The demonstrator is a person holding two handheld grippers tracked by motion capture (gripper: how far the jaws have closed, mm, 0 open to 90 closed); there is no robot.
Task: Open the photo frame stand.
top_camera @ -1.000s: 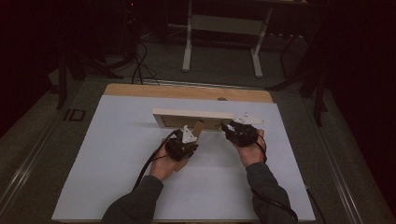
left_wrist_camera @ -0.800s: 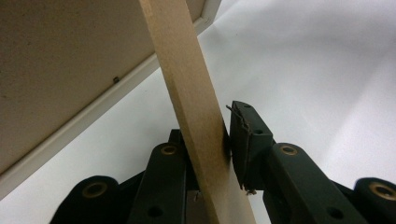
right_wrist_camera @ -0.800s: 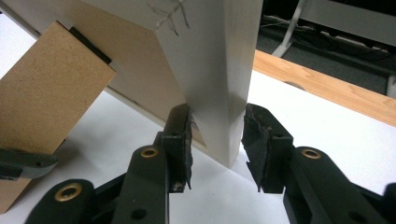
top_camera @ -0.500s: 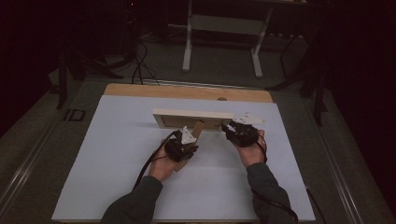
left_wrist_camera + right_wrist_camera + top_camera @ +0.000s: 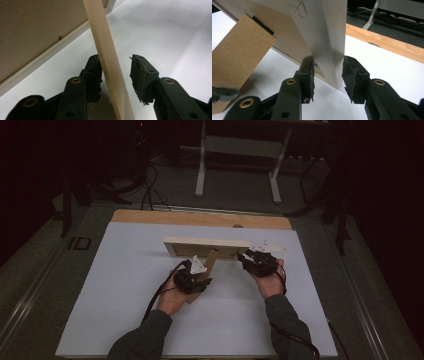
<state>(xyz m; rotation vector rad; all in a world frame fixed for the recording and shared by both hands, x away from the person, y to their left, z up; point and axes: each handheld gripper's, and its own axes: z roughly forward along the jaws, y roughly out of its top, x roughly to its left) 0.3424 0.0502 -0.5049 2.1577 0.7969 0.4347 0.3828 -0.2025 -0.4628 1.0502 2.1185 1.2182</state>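
Standing upright on the white table sheet (image 5: 125, 310) in the high view, the pale wooden picture frame (image 5: 206, 242) has both grippers at its back. Left gripper (image 5: 116, 75) view: jaws parted around the brown cardboard stand flap (image 5: 106, 60). Right gripper (image 5: 328, 75) view: jaws straddle the frame's corner, unclamped

The picture frame (image 5: 206, 247) stands on the table (image 5: 115, 285), its back stand (image 5: 209, 265) leaning toward the person.

The left hand-held gripper (image 5: 115, 75) straddles the thin stand strip (image 5: 106, 55), jaws apart, beside the frame's back (image 5: 35, 30).
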